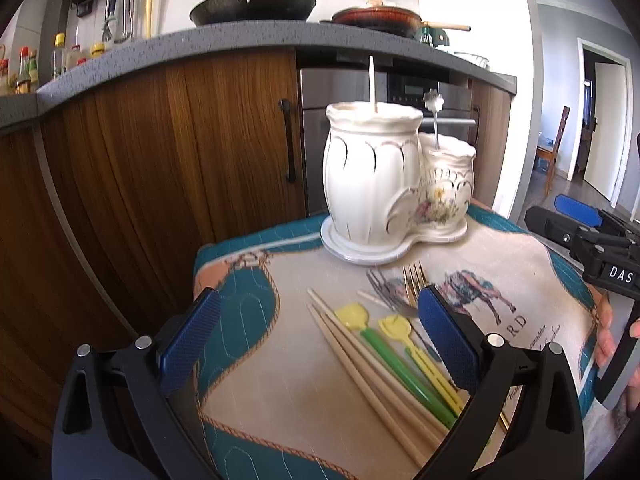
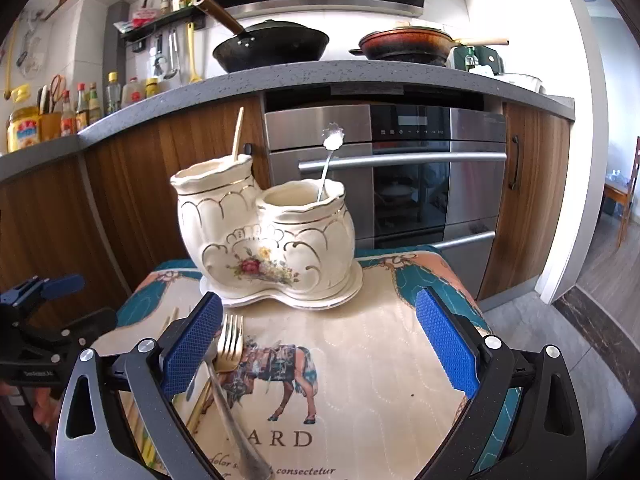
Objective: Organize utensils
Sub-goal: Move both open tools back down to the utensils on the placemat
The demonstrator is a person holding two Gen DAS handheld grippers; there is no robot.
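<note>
I am holding my left tongs (image 1: 320,344) released, their ribbed blue pads spread wide over the utensils lying near the mat's front edge. Going left to right there: pale wooden chopsticks (image 1: 360,360), slim and tapered; a green plastic spoon (image 1: 394,364) and a yellow plastic spoon (image 1: 424,360), both with yellow tulip-shaped heads; a gold fork (image 2: 229,340) crossing a silver-handled piece. The quilted placemat (image 2: 360,360), teal-bordered, is showing a printed horse and the letters "ARD". At its far edge a glazed cream ceramic holder (image 2: 264,236), two fluted pots with gold trim and painted flowers, is carrying one chopstick (image 2: 237,136) and a flower-ended metal spoon (image 2: 330,160). My right tongs (image 2: 320,344) are hanging released too, grasping nothing.
</note>
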